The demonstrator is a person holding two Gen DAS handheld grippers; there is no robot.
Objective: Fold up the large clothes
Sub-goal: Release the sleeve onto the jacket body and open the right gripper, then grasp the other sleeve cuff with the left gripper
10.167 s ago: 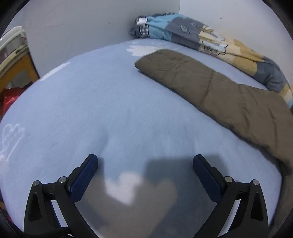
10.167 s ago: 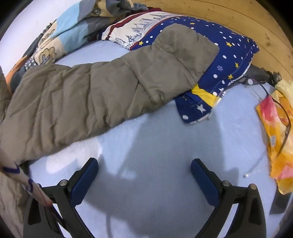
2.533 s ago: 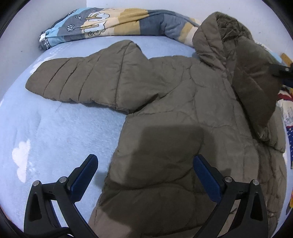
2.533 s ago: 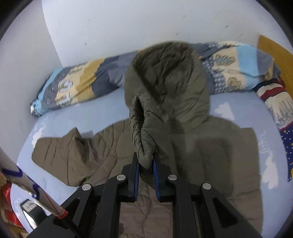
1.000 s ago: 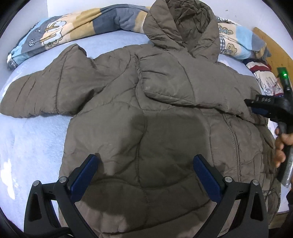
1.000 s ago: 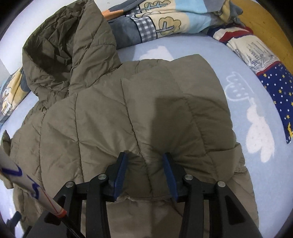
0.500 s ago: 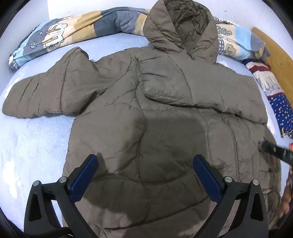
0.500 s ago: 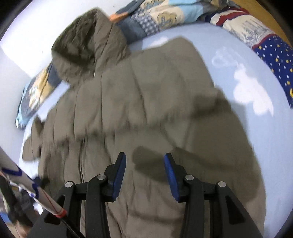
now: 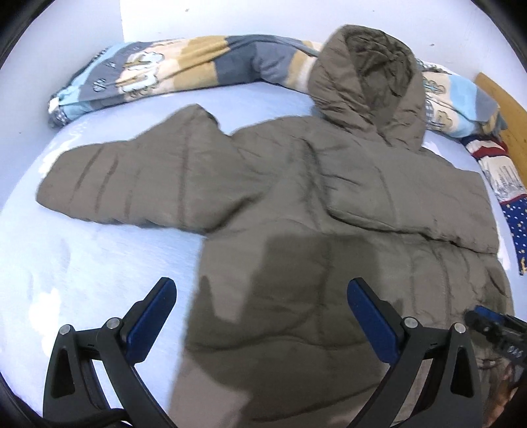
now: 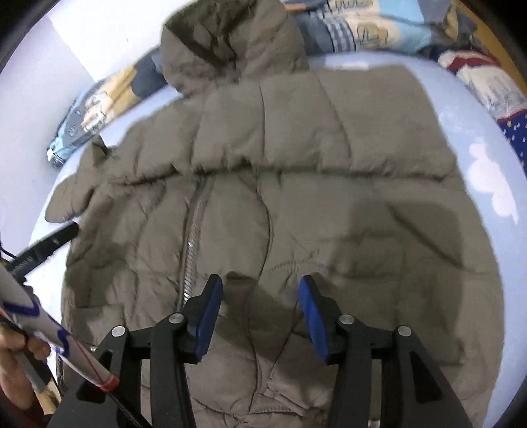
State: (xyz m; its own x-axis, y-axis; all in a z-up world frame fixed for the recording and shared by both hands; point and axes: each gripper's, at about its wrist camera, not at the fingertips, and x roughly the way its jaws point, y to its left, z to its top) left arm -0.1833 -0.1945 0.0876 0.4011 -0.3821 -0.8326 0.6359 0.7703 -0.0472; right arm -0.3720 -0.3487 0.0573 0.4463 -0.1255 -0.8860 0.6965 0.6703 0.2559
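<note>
A: Where is the jacket?

B: Flat on the bed, front up, zip showing in the right wrist view. Hood at the far edge, resting on the rolled quilt. One sleeve stretched out left; the other is folded across the chest.

A: Open room?

B: Bare sheet left of the hem and near the left sleeve; a narrower strip on the right, up to the starred pillow. Wall behind the quilt.

A: Any writing?

B: None legible. Quilt print blurred.

A: Left hand-held gripper?

B: Jaws wide, nothing between them, over the hem's left part.

A: Right hand-held gripper?

B: Jaws part-way apart and just been widening; they hang above the lower front, pads clear of the fabric, nothing held.

A: Obstructions?

B: A hand at the near left of the right wrist view.
</note>
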